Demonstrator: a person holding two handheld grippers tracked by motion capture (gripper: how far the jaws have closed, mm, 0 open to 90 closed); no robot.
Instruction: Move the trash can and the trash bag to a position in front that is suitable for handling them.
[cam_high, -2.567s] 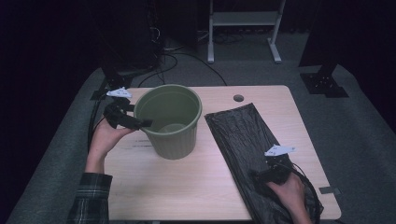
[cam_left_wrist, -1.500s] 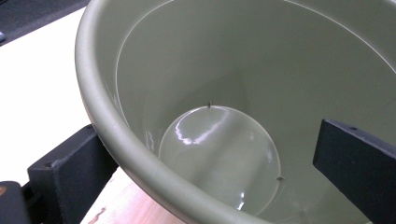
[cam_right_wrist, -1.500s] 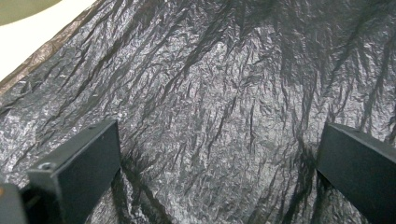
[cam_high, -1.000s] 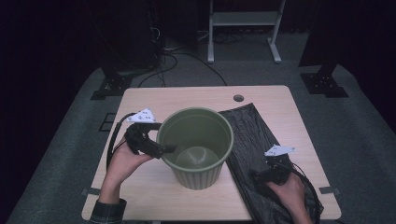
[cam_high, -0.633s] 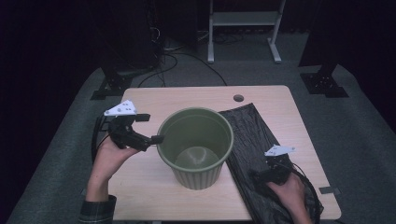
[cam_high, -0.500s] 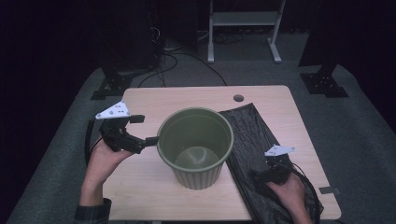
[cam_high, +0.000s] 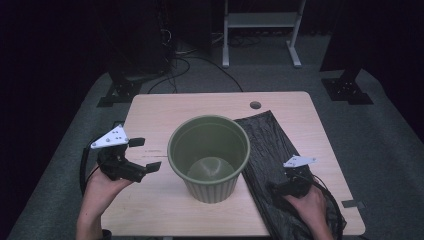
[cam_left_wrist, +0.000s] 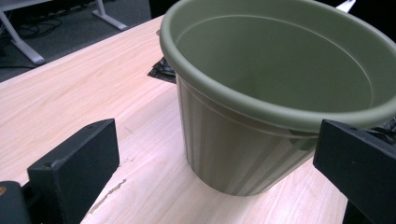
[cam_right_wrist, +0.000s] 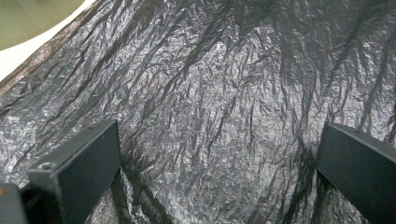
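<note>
Green bin (cam_high: 209, 157) sits mid-desk (cam_high: 200, 107), black bag (cam_high: 272, 150) flat beside it, touching. Left gripper (cam_high: 145, 156) off the bin, fingers apart. Right gripper (cam_high: 280, 187) on the bag, fingers spread, nothing pinched. Likely bag-pickup step; next: pinch an edge, lift.

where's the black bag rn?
High view: the black bag lies flat on the table's right side, touching the green pot, under the right gripper.

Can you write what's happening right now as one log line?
left gripper: open, beside green bin | right gripper: open, over black bag | bin: upright, empty
</note>
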